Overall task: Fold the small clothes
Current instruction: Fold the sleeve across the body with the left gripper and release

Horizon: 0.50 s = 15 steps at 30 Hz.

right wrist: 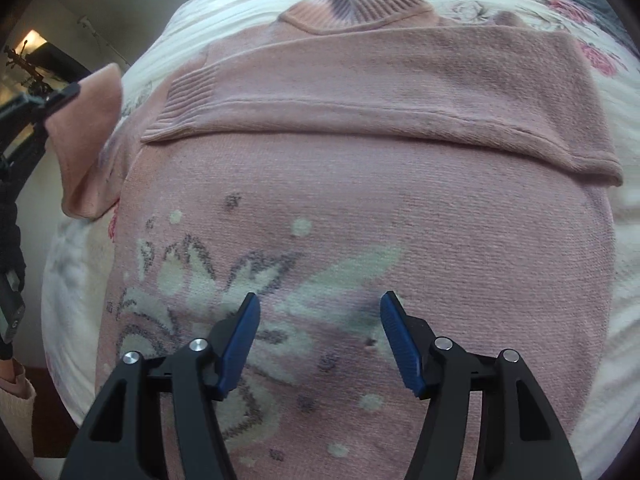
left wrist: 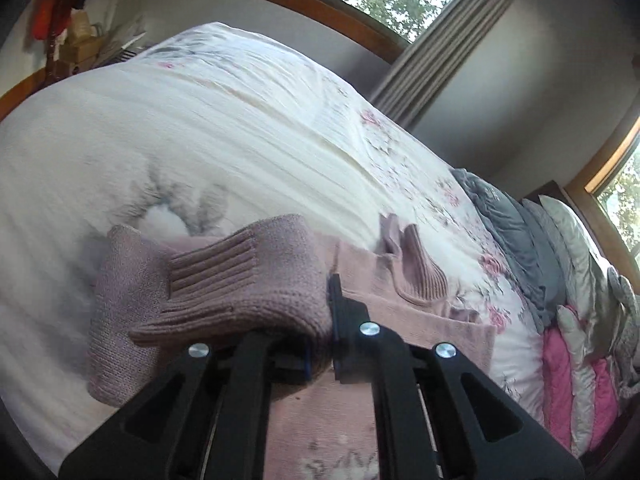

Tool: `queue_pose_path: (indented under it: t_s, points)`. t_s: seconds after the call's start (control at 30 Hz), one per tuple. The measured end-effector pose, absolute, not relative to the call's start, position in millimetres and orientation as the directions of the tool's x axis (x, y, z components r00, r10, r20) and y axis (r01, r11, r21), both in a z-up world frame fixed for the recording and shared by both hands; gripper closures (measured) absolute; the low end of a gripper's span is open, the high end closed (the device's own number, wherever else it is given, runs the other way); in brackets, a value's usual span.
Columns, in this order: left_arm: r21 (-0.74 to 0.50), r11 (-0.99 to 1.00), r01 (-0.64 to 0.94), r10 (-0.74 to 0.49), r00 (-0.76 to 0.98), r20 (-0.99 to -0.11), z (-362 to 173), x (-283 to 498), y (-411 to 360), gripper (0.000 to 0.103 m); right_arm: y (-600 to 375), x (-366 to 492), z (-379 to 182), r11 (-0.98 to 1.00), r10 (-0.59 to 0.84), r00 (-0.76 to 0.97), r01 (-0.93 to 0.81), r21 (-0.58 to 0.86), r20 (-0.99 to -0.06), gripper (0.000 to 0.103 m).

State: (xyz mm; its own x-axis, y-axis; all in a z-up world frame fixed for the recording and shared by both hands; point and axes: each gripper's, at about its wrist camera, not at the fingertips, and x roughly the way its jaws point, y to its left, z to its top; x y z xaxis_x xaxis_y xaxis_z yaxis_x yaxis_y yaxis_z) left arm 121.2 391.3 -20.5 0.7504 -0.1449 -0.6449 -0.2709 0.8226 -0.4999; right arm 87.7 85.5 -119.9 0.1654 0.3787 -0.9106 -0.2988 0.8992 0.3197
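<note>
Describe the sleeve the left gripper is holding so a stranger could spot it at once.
Start at the bed with the white floral cover, where a pink knitted sweater lies flat. Its other sleeve is folded across the chest. This sleeve is lifted off one side, clamped in the left gripper.

My left gripper [left wrist: 320, 336] fingertips buried under the bunched sleeve [left wrist: 244, 276], sweater [right wrist: 360, 200] hem cut off by the bottom edge in my right view, its far shoulder lost behind that sleeve, bedspread [left wrist: 200, 128] smeared with blur, shelf clutter [left wrist: 76, 40] unreadable.
</note>
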Motion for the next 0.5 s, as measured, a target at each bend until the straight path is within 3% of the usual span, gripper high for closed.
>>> queue_pose_path:
  t_s: [0.2, 0.5]
  points:
    - [-0.488, 0.853, -0.184, -0.212, 0.732, -0.647, -35.0, 143.7, 326.3, 0.098, 61.6, 86.9, -123.6, 0.907, 0.378, 0.172, -0.264, 0.327, -0.91, 0.04]
    - [-0.449, 0.855, -0.259, -0.221, 0.601, -0.768, -109.9, 159.6, 289.6, 0.096, 42.3, 84.3, -127.1, 0.903, 0.393, 0.166, -0.255, 0.345, -0.904, 0.04]
